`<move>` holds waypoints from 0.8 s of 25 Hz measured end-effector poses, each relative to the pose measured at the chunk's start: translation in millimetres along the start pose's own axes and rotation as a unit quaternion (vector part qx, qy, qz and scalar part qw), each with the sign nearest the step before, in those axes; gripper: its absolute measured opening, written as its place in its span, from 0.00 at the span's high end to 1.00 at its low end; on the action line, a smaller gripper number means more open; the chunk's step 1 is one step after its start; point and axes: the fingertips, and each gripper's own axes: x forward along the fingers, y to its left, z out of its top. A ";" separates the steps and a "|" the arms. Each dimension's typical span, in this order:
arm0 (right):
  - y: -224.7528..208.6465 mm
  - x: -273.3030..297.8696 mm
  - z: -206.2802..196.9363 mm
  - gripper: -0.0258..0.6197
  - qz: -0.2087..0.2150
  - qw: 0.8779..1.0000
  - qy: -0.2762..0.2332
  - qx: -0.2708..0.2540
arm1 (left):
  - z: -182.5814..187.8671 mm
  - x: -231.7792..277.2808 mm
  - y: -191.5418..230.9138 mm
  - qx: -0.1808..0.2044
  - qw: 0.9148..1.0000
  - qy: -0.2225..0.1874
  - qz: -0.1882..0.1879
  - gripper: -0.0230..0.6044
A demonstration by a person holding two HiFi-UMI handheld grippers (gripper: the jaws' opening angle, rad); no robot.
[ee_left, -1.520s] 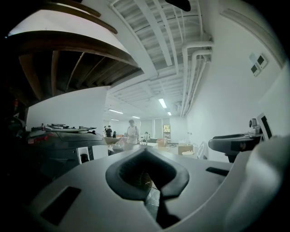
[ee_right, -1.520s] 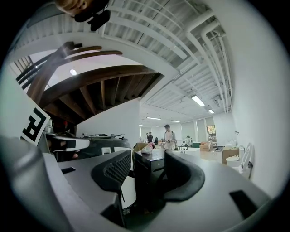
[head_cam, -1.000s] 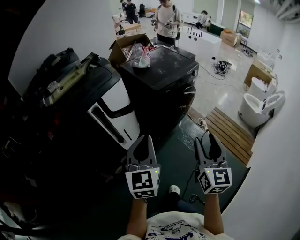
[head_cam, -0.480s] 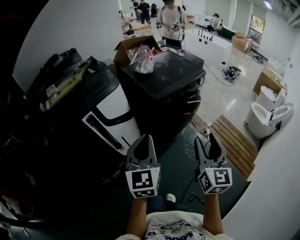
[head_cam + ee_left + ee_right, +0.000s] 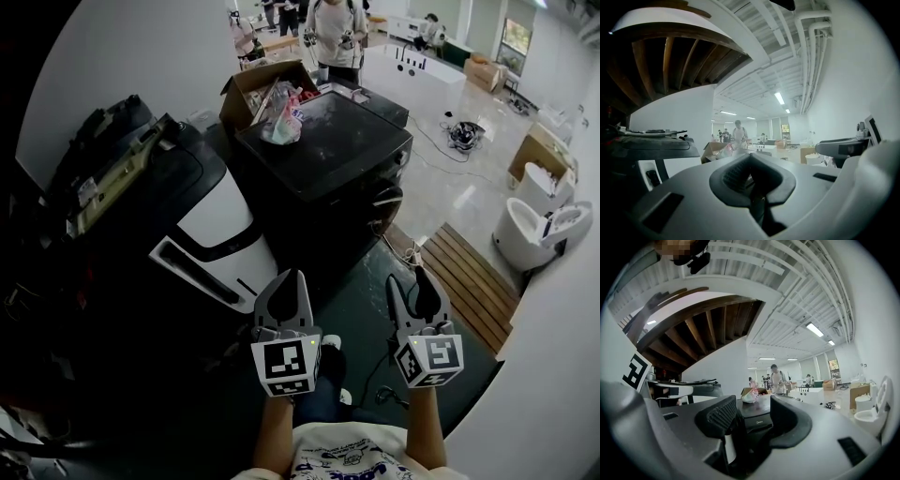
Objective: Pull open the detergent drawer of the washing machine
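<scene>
The black washing machine [image 5: 328,141] stands ahead of me with its dark front [image 5: 375,202] turned to the right. I cannot make out its detergent drawer. My left gripper [image 5: 286,278] is held low in front of me, well short of the machine, shut and empty. In the left gripper view its pads [image 5: 733,173] meet at the tips. My right gripper [image 5: 413,279] hangs beside it with its fingers parted and nothing between them. In the right gripper view the washing machine [image 5: 758,417] shows through the gap, still far off.
A white and black appliance [image 5: 211,220] leans at the left, close to the washer. A plastic bag [image 5: 281,122] lies on the washer top, with a cardboard box [image 5: 253,84] behind. A person [image 5: 336,33] stands beyond. To the right are a wooden slat platform [image 5: 464,272], floor cables [image 5: 398,246] and a toilet [image 5: 534,225].
The washer and the white appliance have come closer and lower in the head view. A shoe has stepped forward under the left gripper. Both grippers keep their pose.
</scene>
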 end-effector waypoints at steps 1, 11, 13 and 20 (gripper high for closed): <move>-3.7 7.4 1.4 0.61 -0.003 1.000 -0.001 -0.003 | -1.0 8.8 1.4 0.000 1.000 0.001 0.000 0.94; -43.7 116.5 3.5 0.61 -0.011 1.000 0.005 -0.010 | 2.9 126.1 23.5 0.002 1.000 0.004 -0.013 0.94; -49.7 140.6 7.0 0.61 -0.015 1.000 0.005 -0.010 | 4.0 151.9 30.9 0.002 1.000 0.004 -0.014 0.94; -64.7 221.0 16.1 0.61 -0.022 1.000 0.012 -0.009 | 8.6 235.1 52.9 0.001 1.000 0.009 -0.029 0.94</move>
